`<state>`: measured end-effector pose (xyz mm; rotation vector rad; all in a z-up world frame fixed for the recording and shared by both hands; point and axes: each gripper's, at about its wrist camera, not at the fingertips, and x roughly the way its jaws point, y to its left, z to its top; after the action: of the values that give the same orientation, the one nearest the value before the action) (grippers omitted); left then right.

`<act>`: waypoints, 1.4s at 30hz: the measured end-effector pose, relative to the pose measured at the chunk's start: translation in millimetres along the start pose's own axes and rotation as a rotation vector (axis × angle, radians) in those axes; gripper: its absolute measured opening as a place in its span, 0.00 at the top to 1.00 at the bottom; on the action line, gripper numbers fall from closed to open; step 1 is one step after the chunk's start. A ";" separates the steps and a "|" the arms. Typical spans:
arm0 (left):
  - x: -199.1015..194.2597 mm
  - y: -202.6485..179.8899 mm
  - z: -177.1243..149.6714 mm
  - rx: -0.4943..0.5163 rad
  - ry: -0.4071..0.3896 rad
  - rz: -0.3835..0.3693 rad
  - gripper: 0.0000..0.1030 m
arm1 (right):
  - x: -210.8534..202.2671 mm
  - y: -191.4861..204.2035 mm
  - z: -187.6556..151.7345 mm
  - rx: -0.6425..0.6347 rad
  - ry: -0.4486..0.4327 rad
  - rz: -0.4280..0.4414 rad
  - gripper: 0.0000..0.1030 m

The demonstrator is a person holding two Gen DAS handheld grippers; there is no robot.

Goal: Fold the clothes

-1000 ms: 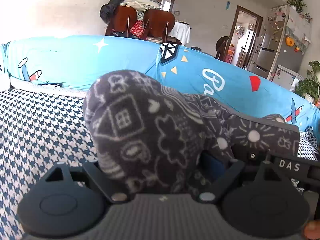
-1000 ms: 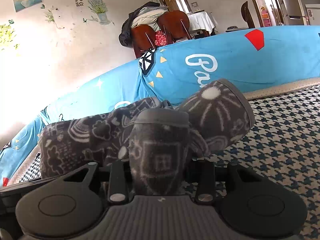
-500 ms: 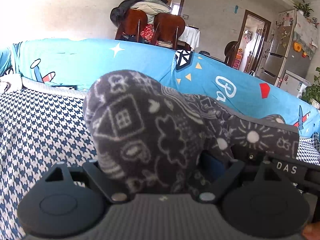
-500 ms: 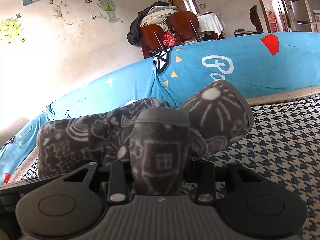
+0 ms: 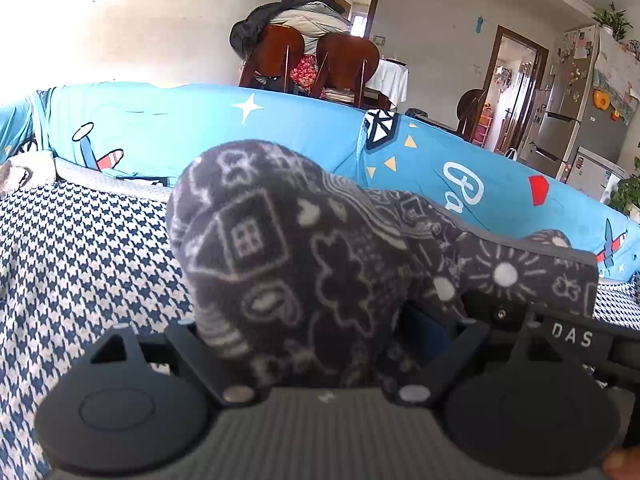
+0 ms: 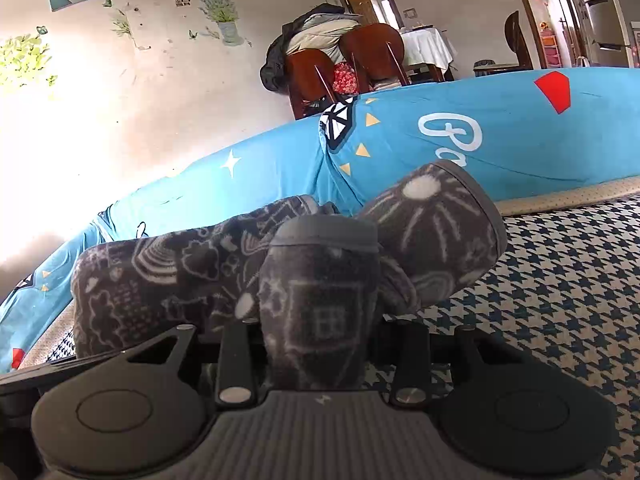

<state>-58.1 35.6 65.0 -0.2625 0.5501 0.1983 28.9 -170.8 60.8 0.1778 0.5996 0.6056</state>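
the left gripper (image 5: 320, 344) is clamped on a dark grey fleece garment (image 5: 288, 256) printed with white doodles of houses, flowers and suns; the cloth bulges up between its fingers and hides the tips. the right gripper (image 6: 320, 340) pinches another bunch of the same garment (image 6: 320, 304), a grey-hemmed fold standing upright in its grip with a rounded cuff-like end (image 6: 436, 236) poking out to its right. the fleece stretches from one gripper to the other, held above a blue and white houndstooth cover (image 5: 80, 264), though whether any part touches that cover is hard to tell from these low views. behind runs a bright blue sofa back (image 6: 500, 136) with printed shapes, and farther off two brown wooden chairs (image 5: 320, 64) piled with bedding.
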 end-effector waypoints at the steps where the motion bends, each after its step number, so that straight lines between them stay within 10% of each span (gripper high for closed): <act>1: -0.6 1.7 0.2 -0.002 -0.001 0.002 0.14 | 0.5 1.7 -0.2 -0.002 0.000 0.001 0.62; 42: -5.8 35.6 1.7 -0.033 -0.002 0.069 0.14 | 19.5 26.6 -5.5 -0.034 0.024 0.022 0.62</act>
<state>-71.2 69.1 62.7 -0.2761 0.5548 0.2743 25.8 -137.9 55.7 0.1456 0.6111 0.6398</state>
